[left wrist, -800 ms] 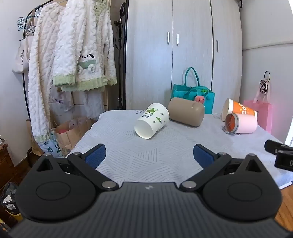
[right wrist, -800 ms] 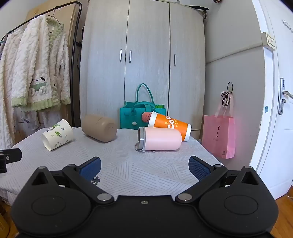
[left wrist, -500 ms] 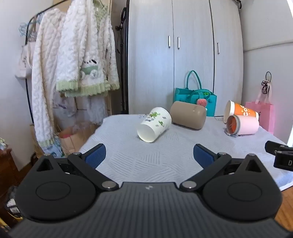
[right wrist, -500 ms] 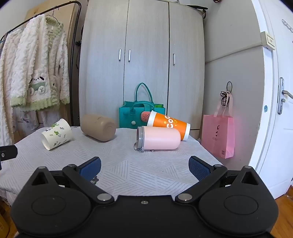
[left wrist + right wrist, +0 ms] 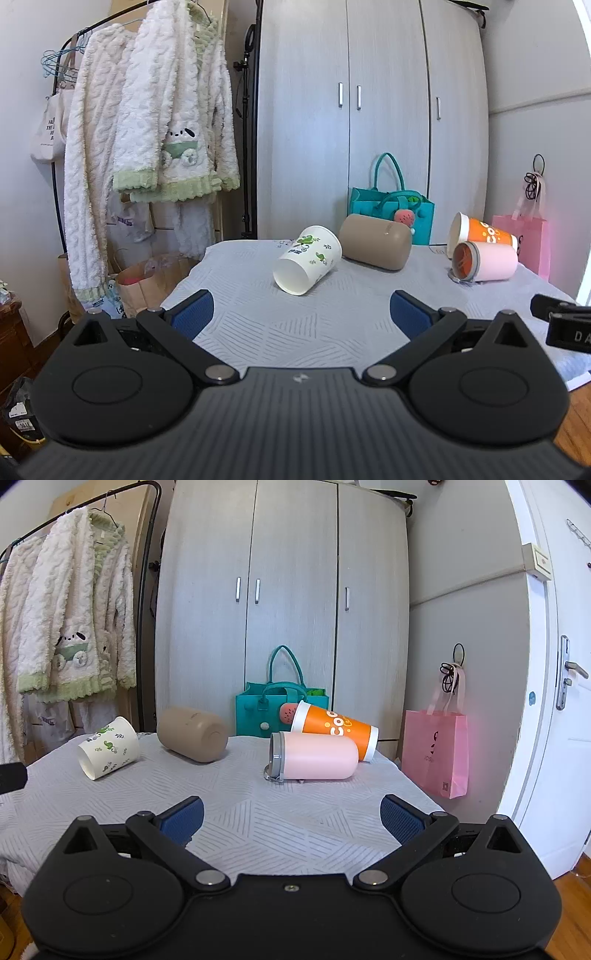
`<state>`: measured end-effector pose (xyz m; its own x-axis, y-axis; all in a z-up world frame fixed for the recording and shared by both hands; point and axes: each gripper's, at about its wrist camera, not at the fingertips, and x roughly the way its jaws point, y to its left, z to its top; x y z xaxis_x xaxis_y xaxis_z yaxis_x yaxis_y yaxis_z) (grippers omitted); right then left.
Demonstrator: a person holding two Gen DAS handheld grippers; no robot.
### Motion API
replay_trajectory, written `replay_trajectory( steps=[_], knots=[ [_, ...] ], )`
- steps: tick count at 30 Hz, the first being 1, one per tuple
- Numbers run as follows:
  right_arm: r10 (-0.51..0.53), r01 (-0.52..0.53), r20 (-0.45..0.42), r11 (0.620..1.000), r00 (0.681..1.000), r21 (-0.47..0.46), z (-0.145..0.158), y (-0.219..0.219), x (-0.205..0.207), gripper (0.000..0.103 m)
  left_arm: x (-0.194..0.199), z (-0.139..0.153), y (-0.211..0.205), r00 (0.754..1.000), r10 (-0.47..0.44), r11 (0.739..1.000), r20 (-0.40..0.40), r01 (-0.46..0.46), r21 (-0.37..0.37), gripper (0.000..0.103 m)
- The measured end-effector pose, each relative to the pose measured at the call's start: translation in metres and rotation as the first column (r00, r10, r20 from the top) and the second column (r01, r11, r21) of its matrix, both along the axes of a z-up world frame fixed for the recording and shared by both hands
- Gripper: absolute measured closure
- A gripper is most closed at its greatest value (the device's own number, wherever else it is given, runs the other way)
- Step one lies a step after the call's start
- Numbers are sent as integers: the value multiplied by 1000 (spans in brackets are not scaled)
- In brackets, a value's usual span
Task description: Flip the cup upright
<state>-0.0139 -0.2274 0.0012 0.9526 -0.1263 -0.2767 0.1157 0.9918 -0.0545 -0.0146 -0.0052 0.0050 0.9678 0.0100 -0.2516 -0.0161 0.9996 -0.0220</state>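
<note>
Several cups lie on their sides on the grey-clothed table (image 5: 295, 325). A white paper cup with green prints (image 5: 308, 264) (image 5: 109, 747) has its mouth towards me. A tan cup (image 5: 375, 246) (image 5: 192, 734) lies behind it. A pink tumbler (image 5: 484, 262) (image 5: 314, 760) and an orange cup (image 5: 480, 233) (image 5: 334, 729) lie at the right. My left gripper (image 5: 301, 314) is open and empty, in front of the white cup. My right gripper (image 5: 291, 818) is open and empty, in front of the pink tumbler.
A teal tote bag (image 5: 280, 709) stands behind the table by the wardrobe (image 5: 284, 602). A pink paper bag (image 5: 436, 753) hangs at the right near the door. A rack of fluffy robes (image 5: 155, 140) stands at the left. The right gripper's tip (image 5: 561, 321) shows at the left view's right edge.
Both grippers have risen slightly and edged towards the table. The cups have not moved. Both grippers stay open.
</note>
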Motion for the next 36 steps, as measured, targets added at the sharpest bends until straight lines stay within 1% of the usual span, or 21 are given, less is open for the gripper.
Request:
replay_trajectory(
  steps=[3, 7, 10, 15, 20, 24, 36],
  knots=[
    [-2, 2, -1, 1000, 1000, 0, 0, 1, 0, 0, 0, -1, 1, 1000, 2, 1000, 2, -2, -15, 0],
    [-1, 1, -6, 1000, 1000, -3, 0, 1, 0, 0, 0, -2, 4, 1000, -19, 999, 7, 19, -36, 0],
    [-1, 1, -8, 1000, 1000, -6, 0, 2, 0, 0, 2, -3, 6, 1000, -22, 998, -2, 21, -52, 0],
    [-1, 1, -9, 1000, 1000, -6, -1, 3, 0, 0, 1, -4, 4, 1000, -13, 999, 6, 13, -31, 0],
    [-1, 1, -12, 1000, 1000, -10, -2, 3, -1, 0, -4, -2, 6, 1000, -14, 999, 28, 16, -50, 0],
    [-8, 8, -16, 1000, 1000, -6, -3, 1, 0, 0, -5, 0, 6, 999, -7, 999, 36, 8, -38, 0],
    [-10, 10, -24, 1000, 1000, -5, -4, -2, 0, 0, -2, -3, 7, 1000, -21, 999, 7, 21, -50, 0]
  ],
)
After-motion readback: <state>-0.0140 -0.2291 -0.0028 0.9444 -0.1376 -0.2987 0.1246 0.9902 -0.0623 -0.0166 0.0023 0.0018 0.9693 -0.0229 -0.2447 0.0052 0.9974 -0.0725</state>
